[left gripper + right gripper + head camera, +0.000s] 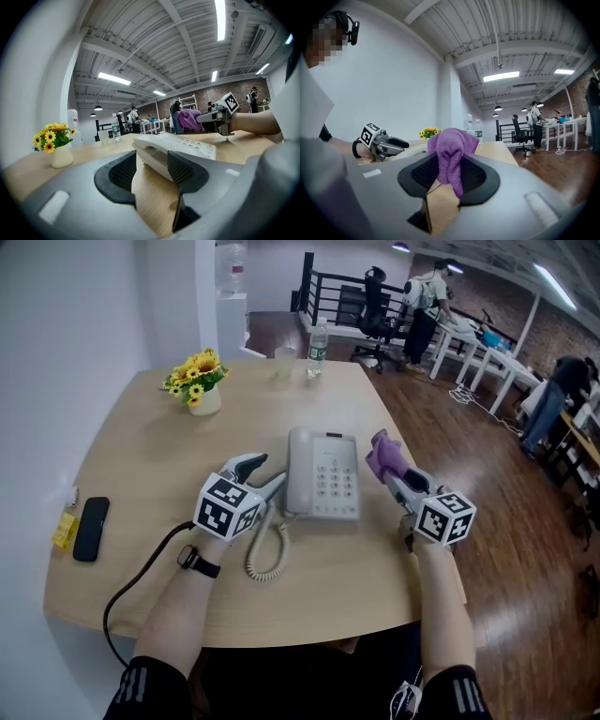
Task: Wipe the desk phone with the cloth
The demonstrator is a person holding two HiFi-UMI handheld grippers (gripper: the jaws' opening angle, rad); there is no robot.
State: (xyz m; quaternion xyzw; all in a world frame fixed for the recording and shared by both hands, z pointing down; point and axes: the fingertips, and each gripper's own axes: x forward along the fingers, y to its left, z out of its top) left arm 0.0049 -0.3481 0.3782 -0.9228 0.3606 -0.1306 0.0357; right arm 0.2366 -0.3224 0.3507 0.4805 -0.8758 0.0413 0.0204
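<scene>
A beige desk phone [322, 474] lies in the middle of the wooden table [141, 446], its handset on the left side and its coiled cord [267, 554] trailing toward me. My left gripper [265, 476] is open just left of the handset [157, 157], nothing between its jaws. My right gripper [392, 474] hovers at the phone's right edge, shut on a purple cloth [382, 456]. In the right gripper view the cloth [451, 154] bunches between the pads and sticks up above them.
A small vase of yellow flowers [200, 382] stands at the back left. A black handset-like device [91, 528] and a yellow packet [65, 529] lie near the left edge. A water bottle [318, 348] and a cup [284, 362] stand at the far edge. People work at desks behind.
</scene>
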